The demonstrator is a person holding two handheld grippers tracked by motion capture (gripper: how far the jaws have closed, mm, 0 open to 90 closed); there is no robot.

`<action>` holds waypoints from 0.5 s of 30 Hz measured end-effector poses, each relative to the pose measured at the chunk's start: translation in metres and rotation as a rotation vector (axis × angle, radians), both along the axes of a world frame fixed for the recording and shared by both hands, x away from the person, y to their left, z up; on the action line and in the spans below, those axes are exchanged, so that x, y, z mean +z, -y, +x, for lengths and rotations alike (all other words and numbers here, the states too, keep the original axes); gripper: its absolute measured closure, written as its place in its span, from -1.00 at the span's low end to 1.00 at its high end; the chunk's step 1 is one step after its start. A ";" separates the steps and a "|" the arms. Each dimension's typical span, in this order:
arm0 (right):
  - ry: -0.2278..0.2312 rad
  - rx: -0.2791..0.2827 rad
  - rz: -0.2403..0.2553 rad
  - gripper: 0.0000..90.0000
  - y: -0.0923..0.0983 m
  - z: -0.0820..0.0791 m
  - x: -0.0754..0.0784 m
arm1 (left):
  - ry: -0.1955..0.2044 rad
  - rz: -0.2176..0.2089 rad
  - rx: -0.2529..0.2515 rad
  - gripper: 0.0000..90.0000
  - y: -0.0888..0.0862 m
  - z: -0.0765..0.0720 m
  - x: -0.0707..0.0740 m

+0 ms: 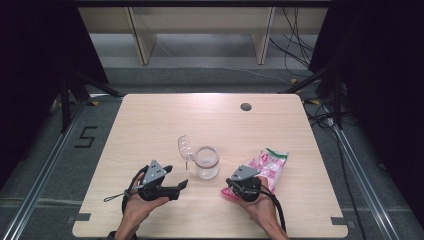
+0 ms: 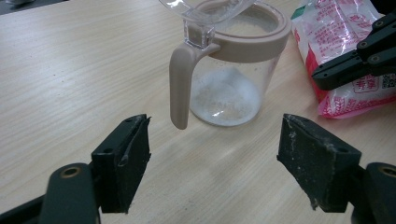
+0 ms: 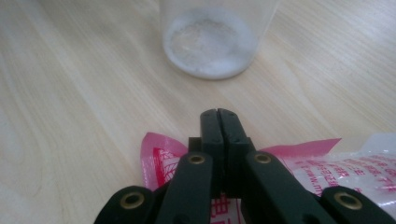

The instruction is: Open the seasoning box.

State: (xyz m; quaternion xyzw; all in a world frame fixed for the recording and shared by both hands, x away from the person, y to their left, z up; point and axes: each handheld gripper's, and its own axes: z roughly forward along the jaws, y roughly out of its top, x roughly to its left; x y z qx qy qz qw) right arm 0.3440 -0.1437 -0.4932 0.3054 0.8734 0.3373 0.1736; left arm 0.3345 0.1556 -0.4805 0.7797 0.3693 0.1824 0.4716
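Note:
A clear jar (image 1: 206, 164) with a beige rim and handle stands mid-table, its clear lid (image 1: 184, 146) flipped up, and white grains lie in its bottom (image 2: 224, 98). My left gripper (image 1: 176, 176) rests open just left of it. In the left gripper view the jaws (image 2: 215, 135) stand wide apart before the handle, holding nothing. A pink and white bag (image 1: 272, 162) lies right of the jar. My right gripper (image 1: 229, 186) sits at the bag's near end, and its jaws (image 3: 219, 114) are shut with the pink film (image 3: 159, 158) bunched on both sides. It points at the jar (image 3: 210, 42).
The wooden table (image 1: 150, 120) has a dark round hole (image 1: 245, 106) near its far edge. Both hands sit close to the near edge. Cables and stand legs lie on the floor to the right and left of the table.

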 end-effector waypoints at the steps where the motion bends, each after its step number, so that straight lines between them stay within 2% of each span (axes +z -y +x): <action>1: -0.004 0.004 -0.004 1.00 0.000 -0.001 0.000 | 0.007 0.009 -0.007 -0.46 -0.001 0.000 0.000; 3: -0.005 0.015 -0.017 1.00 0.002 -0.003 0.001 | -0.003 -0.005 0.001 -0.46 -0.001 0.000 -0.001; 15: -0.023 0.031 -0.014 1.00 0.019 -0.017 0.001 | -0.001 -0.004 0.007 -0.46 -0.005 -0.001 0.001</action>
